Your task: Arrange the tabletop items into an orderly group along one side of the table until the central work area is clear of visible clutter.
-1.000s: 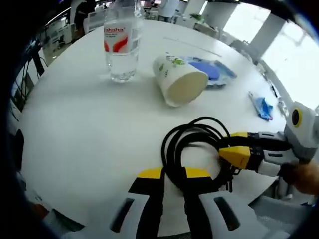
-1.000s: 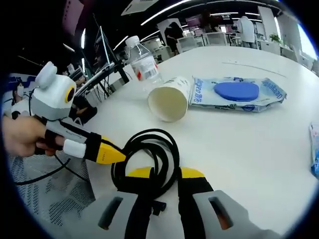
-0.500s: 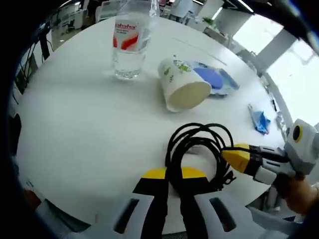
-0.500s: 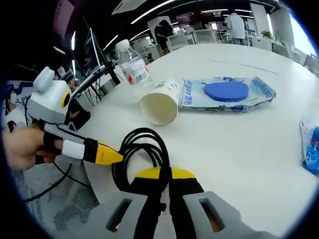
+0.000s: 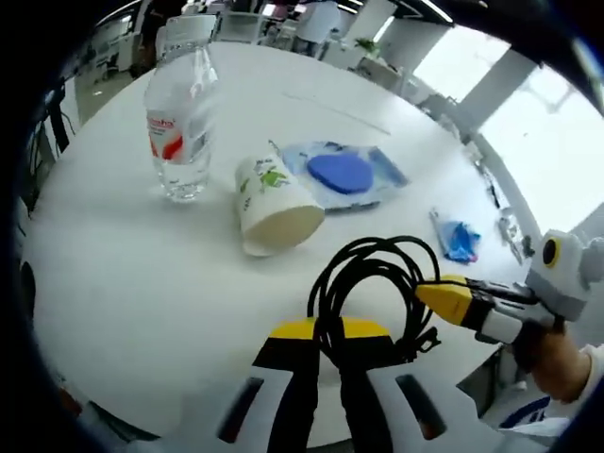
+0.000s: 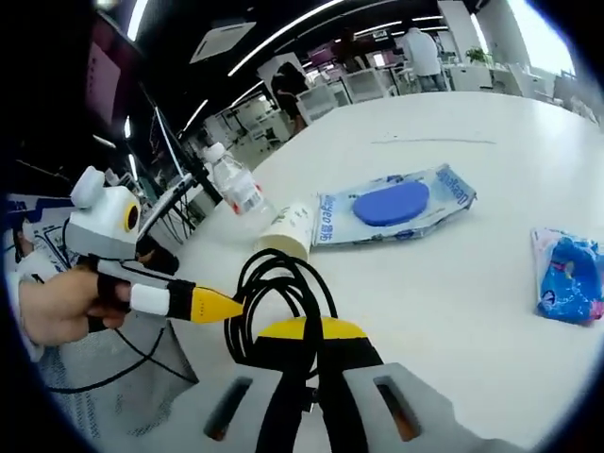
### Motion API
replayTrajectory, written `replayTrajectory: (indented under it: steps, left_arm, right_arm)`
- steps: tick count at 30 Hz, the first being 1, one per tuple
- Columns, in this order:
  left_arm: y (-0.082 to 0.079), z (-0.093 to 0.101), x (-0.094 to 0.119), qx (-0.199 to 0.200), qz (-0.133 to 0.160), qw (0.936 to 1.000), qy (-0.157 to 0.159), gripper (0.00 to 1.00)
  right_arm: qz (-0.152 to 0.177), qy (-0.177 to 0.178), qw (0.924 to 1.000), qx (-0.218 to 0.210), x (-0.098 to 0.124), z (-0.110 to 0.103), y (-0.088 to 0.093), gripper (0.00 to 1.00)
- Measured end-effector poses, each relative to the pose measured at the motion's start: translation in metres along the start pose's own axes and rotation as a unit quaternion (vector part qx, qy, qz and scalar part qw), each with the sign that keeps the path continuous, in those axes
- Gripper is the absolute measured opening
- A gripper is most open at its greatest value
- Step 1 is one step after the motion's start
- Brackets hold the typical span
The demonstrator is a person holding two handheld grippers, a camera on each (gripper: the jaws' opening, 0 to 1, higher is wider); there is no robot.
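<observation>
Both grippers clenched on coiled black cable (image 5: 368,283): left gripper (image 5: 323,332) pinches the near loop, right gripper (image 6: 307,332) grips the same coil (image 6: 278,293) from its side. Cable appears lifted just above round white table (image 5: 142,283). Beyond it, white paper cup (image 5: 269,203) lies on its side; clear plastic water bottle (image 5: 179,123) stands upright nearby; flat packet with blue disc (image 5: 342,175) touches the cup; small blue wrapper (image 5: 460,241) lies apart.

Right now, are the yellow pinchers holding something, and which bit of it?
Yes. Both grippers are shut on the coiled black cable: the left gripper pinches the loops on one side, the right gripper on the opposite side.
</observation>
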State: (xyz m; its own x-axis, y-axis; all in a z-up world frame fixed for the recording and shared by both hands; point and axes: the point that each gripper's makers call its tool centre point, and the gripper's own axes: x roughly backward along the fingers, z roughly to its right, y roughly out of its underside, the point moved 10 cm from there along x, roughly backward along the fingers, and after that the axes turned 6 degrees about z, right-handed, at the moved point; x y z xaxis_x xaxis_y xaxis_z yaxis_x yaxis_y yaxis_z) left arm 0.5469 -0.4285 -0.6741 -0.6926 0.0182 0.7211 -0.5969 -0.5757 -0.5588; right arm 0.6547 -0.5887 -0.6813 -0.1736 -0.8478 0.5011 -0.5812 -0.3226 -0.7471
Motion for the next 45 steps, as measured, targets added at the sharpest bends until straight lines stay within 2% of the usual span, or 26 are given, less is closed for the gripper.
replayTrajectory:
  steps: [4, 8, 10, 13, 25, 32, 45]
  left_arm:
    - [-0.007, 0.023, -0.012, -0.016, -0.006, 0.9996, 0.02, 0.02]
    - [-0.01, 0.046, -0.025, -0.032, -0.016, 0.9988, 0.035, 0.02]
    - [-0.011, 0.057, -0.031, -0.038, -0.021, 0.9982, 0.041, 0.02]
    - [-0.012, 0.069, -0.038, -0.043, -0.026, 0.9975, 0.05, 0.02]
    - [-0.012, 0.114, -0.061, -0.081, -0.055, 0.992, 0.081, 0.02]
    - [-0.009, 0.124, -0.069, -0.074, -0.063, 0.9911, 0.091, 0.02]
    - [-0.002, 0.128, -0.077, -0.072, -0.079, 0.9899, 0.093, 0.02]
  right_arm:
    - [0.016, 0.016, 0.9997, -0.011, 0.02, 0.015, -0.006, 0.0]
    - [0.025, 0.036, 0.9987, -0.027, 0.032, 0.039, -0.011, 0.0]
    - [0.029, 0.044, 0.9981, -0.033, 0.042, 0.043, -0.008, 0.0]
    - [0.035, 0.054, 0.9972, -0.039, 0.049, 0.055, -0.012, 0.0]
    - [0.057, 0.093, 0.9913, -0.073, 0.082, 0.088, -0.005, 0.0]
    - [0.059, 0.107, 0.9895, -0.077, 0.093, 0.097, -0.005, 0.0]
    - [0.05, 0.11, 0.9889, -0.086, 0.095, 0.106, 0.004, 0.0]
